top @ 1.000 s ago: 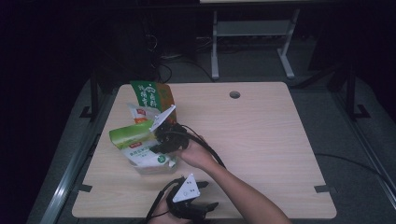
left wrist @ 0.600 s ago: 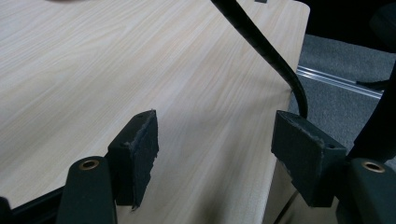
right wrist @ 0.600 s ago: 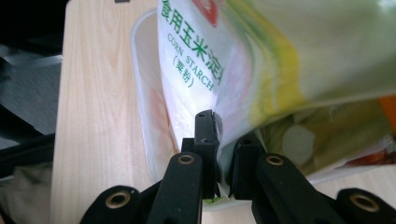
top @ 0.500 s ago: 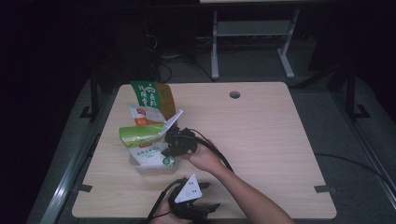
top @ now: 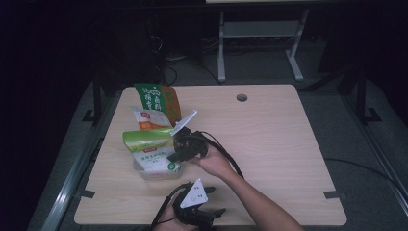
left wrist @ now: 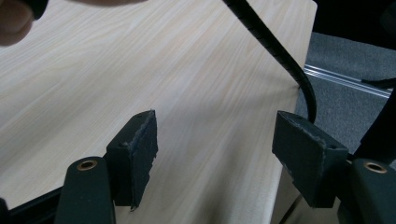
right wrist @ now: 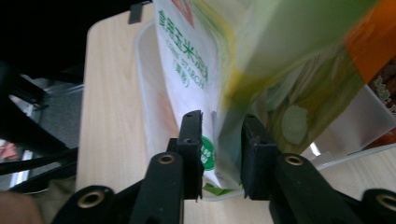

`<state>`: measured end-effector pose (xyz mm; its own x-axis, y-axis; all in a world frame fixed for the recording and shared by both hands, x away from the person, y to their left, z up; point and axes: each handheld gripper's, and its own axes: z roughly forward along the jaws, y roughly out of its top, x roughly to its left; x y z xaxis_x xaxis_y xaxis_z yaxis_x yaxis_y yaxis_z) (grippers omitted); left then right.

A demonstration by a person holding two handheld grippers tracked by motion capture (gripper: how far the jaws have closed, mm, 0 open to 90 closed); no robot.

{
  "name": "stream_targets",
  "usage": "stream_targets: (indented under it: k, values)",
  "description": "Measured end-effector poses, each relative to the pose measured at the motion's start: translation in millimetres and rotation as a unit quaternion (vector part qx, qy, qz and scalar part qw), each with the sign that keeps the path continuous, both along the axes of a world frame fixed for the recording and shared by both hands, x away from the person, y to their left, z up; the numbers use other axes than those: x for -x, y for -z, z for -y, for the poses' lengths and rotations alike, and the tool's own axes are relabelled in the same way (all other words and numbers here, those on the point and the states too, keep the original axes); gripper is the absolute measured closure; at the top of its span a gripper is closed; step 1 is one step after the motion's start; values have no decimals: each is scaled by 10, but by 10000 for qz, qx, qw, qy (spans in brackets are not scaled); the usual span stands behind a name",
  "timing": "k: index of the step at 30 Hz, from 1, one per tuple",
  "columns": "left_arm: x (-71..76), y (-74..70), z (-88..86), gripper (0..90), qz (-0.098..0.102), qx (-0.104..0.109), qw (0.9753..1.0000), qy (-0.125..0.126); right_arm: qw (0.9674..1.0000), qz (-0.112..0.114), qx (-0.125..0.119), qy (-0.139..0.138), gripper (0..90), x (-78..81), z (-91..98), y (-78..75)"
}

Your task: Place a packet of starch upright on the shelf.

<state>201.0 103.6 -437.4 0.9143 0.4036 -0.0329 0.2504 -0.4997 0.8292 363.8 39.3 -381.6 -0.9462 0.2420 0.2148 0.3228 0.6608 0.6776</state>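
Since the earlier frame, the right gripper (top: 185, 147) has moved slightly toward the near table (top: 269, 139) edge with the white and green starch pouch (right wrist: 201, 88); its jaws have just been opening, the pouch's edge between them. Three pouches stand in one clear plastic box (top: 156, 172). The left gripper (left wrist: 215, 158) hangs wide open over bare wood.

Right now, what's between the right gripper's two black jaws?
In the right gripper view, the lower edge of the white-and-green corn starch pouch sits between the jaws of the right gripper. They've just been opening, and a gap shows beside the pouch.
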Motion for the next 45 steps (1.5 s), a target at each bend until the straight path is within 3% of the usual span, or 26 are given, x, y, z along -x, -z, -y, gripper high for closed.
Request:
stream_targets:
  k: [5, 9, 16, 20, 25, 29, 32, 45]
  values:
    - [-27, 0, -12, 297, -42, 21, 9999, -88, 9997, 12, -249, 15, 624, 12, 100, -106]
    - [-56, 2, -25, 292, -30, -7, 9999, -136, 9997, 18, -236, 86, 554, 10, 220, -176]
    - [-79, -7, -39, 286, -59, 21, 9998, -201, 9992, 30, -325, 235, 507, -7, 388, -238]
    - [-96, -18, -46, 283, -20, 16, 9998, -213, 9984, 17, -343, 440, 472, -16, 567, -292]
    - [-113, -14, -47, 282, -8, 6, 9997, -232, 9974, 78, -334, 630, 447, -56, 748, -293]
    - [-123, -28, -61, 282, -33, 35, 9997, -251, 9960, -80, -376, 808, 432, -67, 858, -286]
    - [-128, -47, -75, 281, -2, 66, 9996, -271, 9955, -31, -387, 863, 426, -83, 936, -284]
    - [-152, -61, -109, 279, 49, 36, 9994, -340, 9936, -190, -370, 1054, 386, -116, 1196, -229]
